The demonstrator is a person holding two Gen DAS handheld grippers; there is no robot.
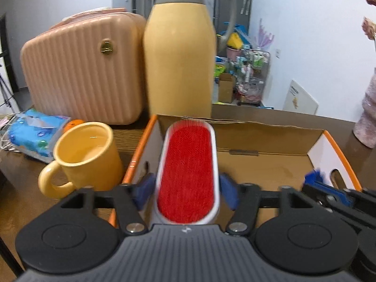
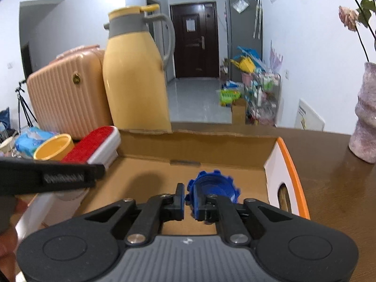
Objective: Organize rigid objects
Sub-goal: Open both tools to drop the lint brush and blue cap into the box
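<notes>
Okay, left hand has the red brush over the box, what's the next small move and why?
Probably lower the left gripper and open it, so the red lint brush lands on the bare floor of the cardboard box. The brush is clamped between the jaws, over the box's left end, and the blue ridged cap at the right gripper sits further right, apart from it.

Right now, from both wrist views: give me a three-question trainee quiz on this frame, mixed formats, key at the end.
1. True or false: the left gripper holds the red-faced, white-framed lint brush.
2. What is in the right gripper? A) yellow ceramic mug B) blue ridged plastic cap C) nothing
3. Fill in: both grippers are at the open brown cardboard ___ with orange edges.

Key
1. True.
2. B, the blue ridged plastic cap.
3. Box. The yellow ceramic mug stands outside it.
</notes>
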